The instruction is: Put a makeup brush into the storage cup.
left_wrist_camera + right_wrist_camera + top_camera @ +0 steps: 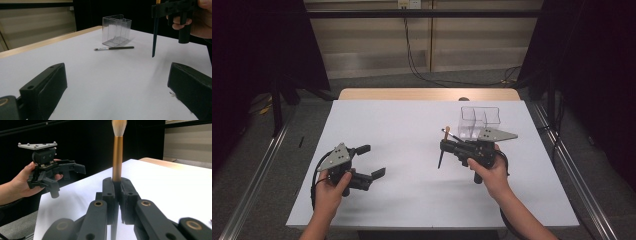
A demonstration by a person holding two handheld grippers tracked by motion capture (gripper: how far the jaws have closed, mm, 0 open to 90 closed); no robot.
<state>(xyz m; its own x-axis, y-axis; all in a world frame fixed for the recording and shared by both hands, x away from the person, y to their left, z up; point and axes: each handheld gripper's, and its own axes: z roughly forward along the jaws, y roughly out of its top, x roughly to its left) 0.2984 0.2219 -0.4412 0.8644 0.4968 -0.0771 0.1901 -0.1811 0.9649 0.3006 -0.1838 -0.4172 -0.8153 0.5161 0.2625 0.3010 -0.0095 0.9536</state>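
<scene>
Right now, by labels:
Right gripper: closed on a makeup brush, jaws clamped on its gold ferrule, held above the white surface.
Makeup brush: stands upright between the right gripper's jaws; pale bristles above the jaws, dark handle hanging below them with its tip just off the surface.
Left gripper: open, jaws spread wide with nothing between them, held low over the surface and well apart from the right gripper.
Thin brush: lies flat on the surface, ahead of the left gripper's open jaws, beyond the right gripper's jaws and just in front of the clear box.
Clear box: see-through, divided into compartments, upright on the surface just behind the right gripper; whether anything is inside I cannot tell.
Right hand: wrapped round the right gripper's grip from below.
Left hand: holds the left gripper's grip, forearm coming in from the near edge of the surface.
</scene>
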